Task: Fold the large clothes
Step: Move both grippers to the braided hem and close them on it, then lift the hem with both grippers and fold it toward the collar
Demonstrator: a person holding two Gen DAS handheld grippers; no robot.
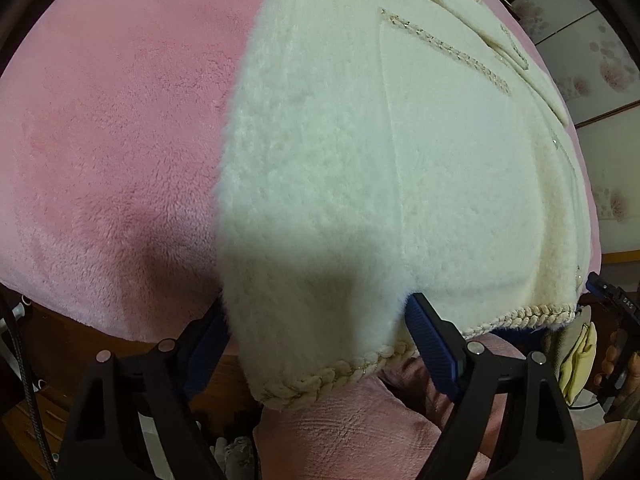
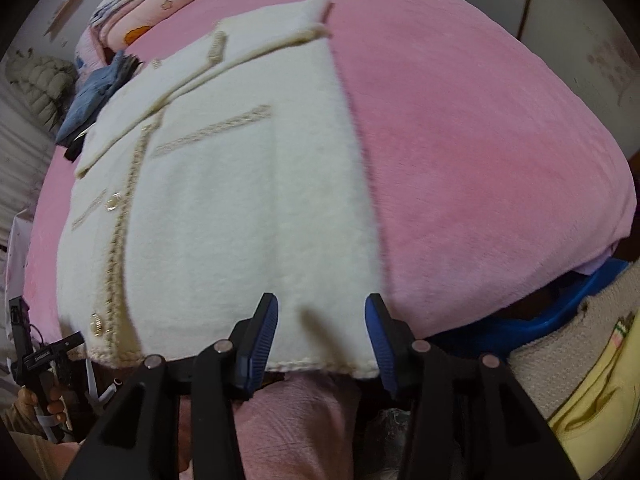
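A cream fleece jacket [image 1: 360,152] with braided trim lies flat on a pink plush bed cover [image 1: 100,128]. Its hem hangs over the near bed edge. My left gripper [image 1: 316,344] is open, its blue pads on either side of the hem's left corner. In the right wrist view the same jacket [image 2: 224,184] shows its button placket and pocket trims. My right gripper [image 2: 322,340] is open, its pads straddling the hem near the right corner. Neither gripper holds the cloth.
Folded blue denim [image 2: 96,96] and patterned bedding [image 2: 148,4] lie at the far end of the bed cover [image 2: 480,160]. A blue basin [image 2: 560,308] and a yellow cloth [image 2: 600,400] sit at the right. Panelled doors [image 1: 592,60] stand beyond the bed.
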